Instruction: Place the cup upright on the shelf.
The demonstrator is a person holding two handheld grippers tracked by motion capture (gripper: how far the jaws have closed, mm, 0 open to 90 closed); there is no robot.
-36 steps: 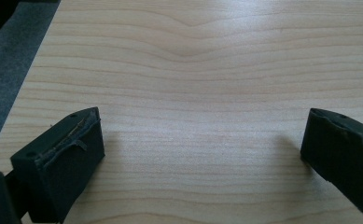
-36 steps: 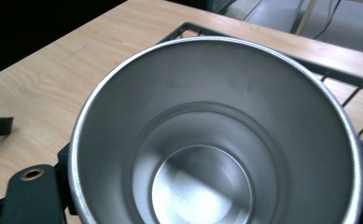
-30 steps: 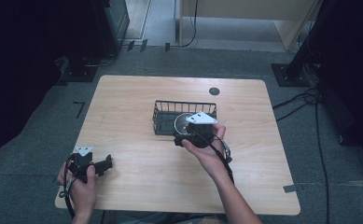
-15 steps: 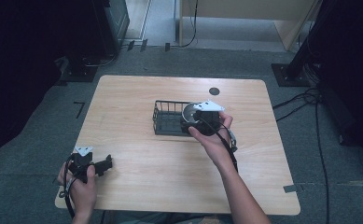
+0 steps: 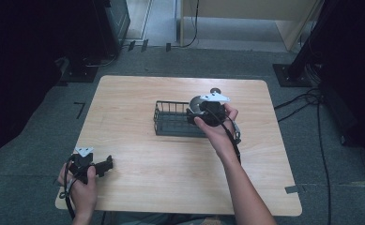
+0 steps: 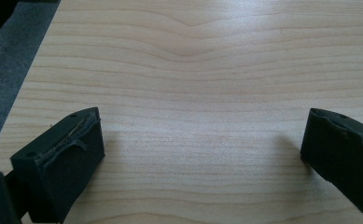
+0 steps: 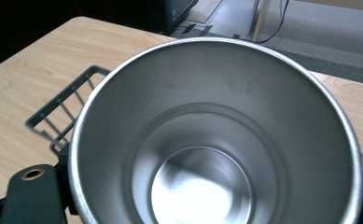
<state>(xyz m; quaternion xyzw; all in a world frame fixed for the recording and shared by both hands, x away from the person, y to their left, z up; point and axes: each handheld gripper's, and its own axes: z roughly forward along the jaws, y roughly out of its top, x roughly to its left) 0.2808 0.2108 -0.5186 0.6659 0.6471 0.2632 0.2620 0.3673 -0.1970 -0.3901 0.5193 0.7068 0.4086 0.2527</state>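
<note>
A stainless steel cup (image 7: 216, 135) is seen clamped between the two black jaws of the right gripper (image 5: 207, 110), its open mouth turned toward that gripper's camera so that the stepped, polished inside and the bright round bottom are shown in the right gripper view. In the high view the cup (image 5: 197, 102) is held at the right end of a black wire basket (image 5: 171, 123), which stands near the middle of a light wooden table (image 5: 138, 93); whether the cup is touching the basket cannot be told from these views. In the right gripper view part of the basket's wire rim and bars (image 7: 60, 114) is seen just beside and below the cup's left edge. The right gripper is carried in the person's right hand (image 5: 217, 131), with the forearm reaching up from the bottom edge of the high view and a black cable trailing along it. A small dark round spot (image 5: 214, 90) is seen on the table just beyond the gripper. Well apart, at the near left corner of the table, the left gripper (image 5: 106, 164) is held low in the left hand (image 5: 79, 185); its jaws are spread wide, with bare wood grain between them in the left gripper view and nothing gripped. Grey floor (image 5: 25, 154) is visible around the table.
</note>
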